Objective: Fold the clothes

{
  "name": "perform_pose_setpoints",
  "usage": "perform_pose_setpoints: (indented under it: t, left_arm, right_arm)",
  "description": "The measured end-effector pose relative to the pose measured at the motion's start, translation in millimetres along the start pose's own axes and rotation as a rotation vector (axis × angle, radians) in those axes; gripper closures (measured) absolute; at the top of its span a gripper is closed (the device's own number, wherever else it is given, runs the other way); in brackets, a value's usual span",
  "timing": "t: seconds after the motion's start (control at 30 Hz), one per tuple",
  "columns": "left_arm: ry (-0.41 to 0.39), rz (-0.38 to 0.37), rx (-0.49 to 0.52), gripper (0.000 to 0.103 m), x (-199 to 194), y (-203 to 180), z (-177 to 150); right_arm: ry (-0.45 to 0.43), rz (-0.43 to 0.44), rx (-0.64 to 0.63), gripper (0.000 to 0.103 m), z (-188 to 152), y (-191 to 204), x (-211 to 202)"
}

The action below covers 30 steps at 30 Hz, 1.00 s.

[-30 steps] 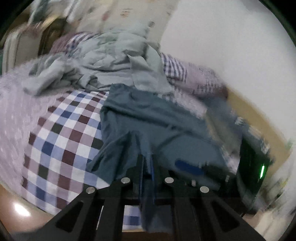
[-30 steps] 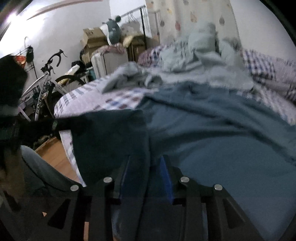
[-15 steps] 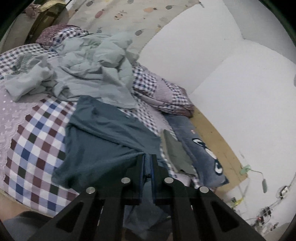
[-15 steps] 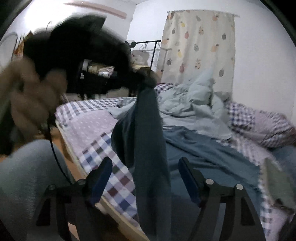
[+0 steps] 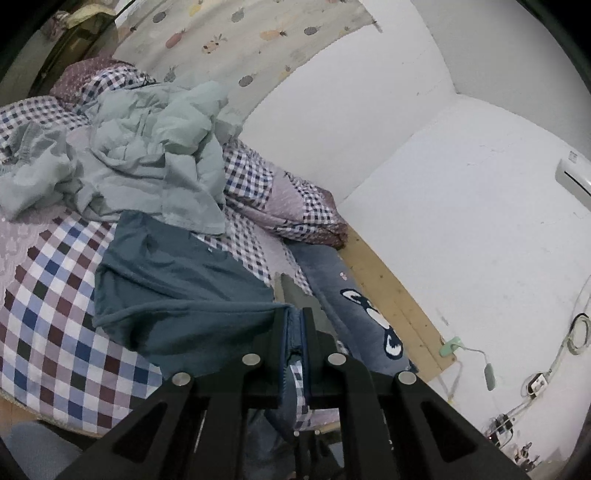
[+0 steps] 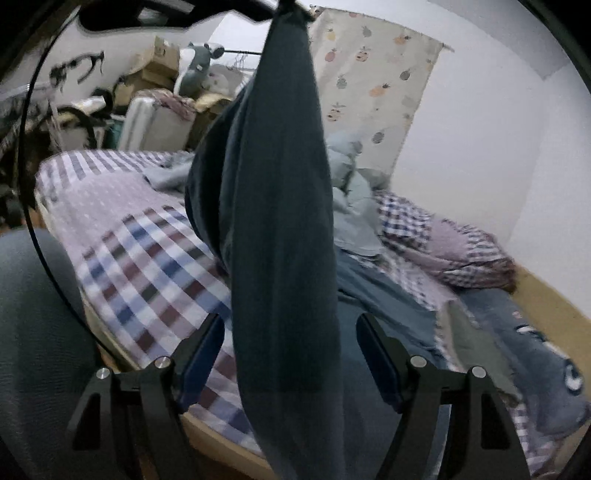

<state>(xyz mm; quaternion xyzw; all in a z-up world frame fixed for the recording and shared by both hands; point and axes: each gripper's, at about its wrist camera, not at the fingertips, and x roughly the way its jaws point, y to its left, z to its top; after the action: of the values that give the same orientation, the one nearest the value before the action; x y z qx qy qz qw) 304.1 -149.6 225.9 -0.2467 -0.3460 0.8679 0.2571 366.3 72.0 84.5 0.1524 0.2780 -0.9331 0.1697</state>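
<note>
A dark teal shirt (image 5: 177,280) lies partly spread on the checked bed sheet (image 5: 55,314). My left gripper (image 5: 293,314) is shut on one edge of it and holds that edge up off the bed. In the right wrist view the same shirt (image 6: 280,184) hangs in a long vertical drape from the left gripper (image 6: 273,4) at the top edge. My right gripper (image 6: 291,325) is open, its fingers wide apart on either side of the hanging cloth, not pressing it.
A crumpled pale green duvet (image 5: 147,147) and a checked pillow (image 5: 288,206) lie at the head of the bed. A blue plush cushion (image 5: 354,306) and an olive garment (image 5: 295,295) lie by the wall. A suitcase (image 6: 155,122) stands beyond the bed; a person's knee (image 6: 33,314) is at left.
The right gripper let go of the shirt and opened wide. The left gripper rose with the shirt's edge, so the cloth now hangs down in front of the right gripper.
</note>
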Motion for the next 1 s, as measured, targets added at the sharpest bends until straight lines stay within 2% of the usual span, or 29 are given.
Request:
perform_pose_setpoints:
  t: [0.07,0.37,0.63,0.87,1.0]
  left_arm:
    - [-0.012,-0.005,-0.003,0.098,-4,-2,4]
    - [-0.079,-0.043,-0.041,0.099,-24,-9,26]
    - [-0.100,-0.049,-0.069,0.099,-30,-12,36]
    - [-0.105,-0.038,-0.086,0.099,-23,-9,46]
    - [-0.112,-0.024,-0.088,0.099,-8,-2,53]
  right_arm:
    - [0.014,-0.045,-0.027,0.026,-7,-1,3]
    - [0.180,-0.182,-0.032,0.026,-57,-29,28]
    - [0.286,-0.282,-0.019,0.026,-90,-69,19]
    - [0.244,-0.313,0.002,0.026,-88,-120,-26]
    - [0.224,-0.320,-0.033,0.026,-82,-160,-18]
